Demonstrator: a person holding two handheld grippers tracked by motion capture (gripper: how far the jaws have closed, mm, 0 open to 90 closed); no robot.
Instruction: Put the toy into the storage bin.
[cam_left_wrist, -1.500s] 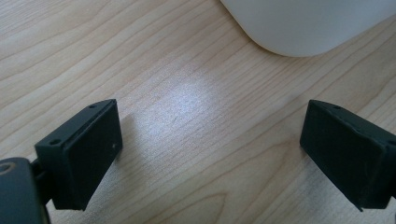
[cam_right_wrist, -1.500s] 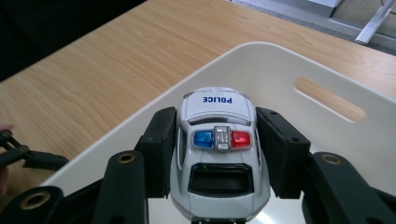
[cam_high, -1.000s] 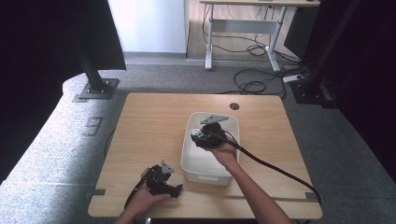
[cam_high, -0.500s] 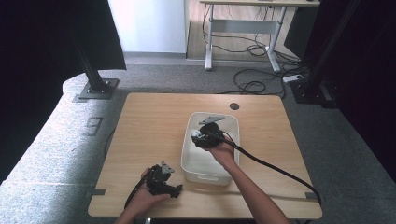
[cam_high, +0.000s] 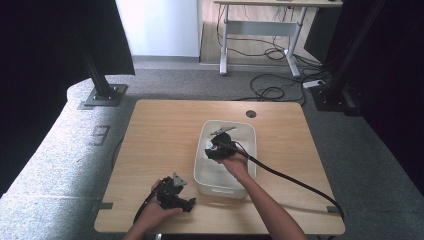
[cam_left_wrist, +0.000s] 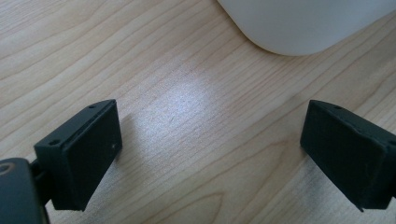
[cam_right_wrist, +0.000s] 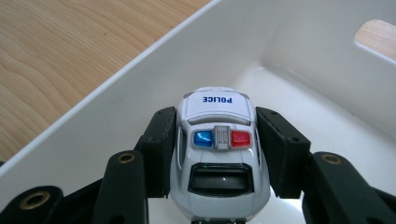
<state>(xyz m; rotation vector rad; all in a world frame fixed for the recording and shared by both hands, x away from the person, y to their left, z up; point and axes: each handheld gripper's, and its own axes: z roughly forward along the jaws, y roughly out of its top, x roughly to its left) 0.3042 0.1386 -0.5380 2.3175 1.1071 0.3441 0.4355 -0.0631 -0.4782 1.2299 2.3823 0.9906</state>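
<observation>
Right gripper jaws clamped on toy police car inside white bin, left gripper jaws wide apart, empty, over table

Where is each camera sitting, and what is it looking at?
High view: above the person's side, looking down at the table, white bin, both forearms, left gripper, right gripper.
Left gripper view: on the left gripper, facing bare wood, jaws apart.
Right gripper view: on the right gripper, inside the bin, jaws clamping a toy police car.
Shared: bin, table.
</observation>
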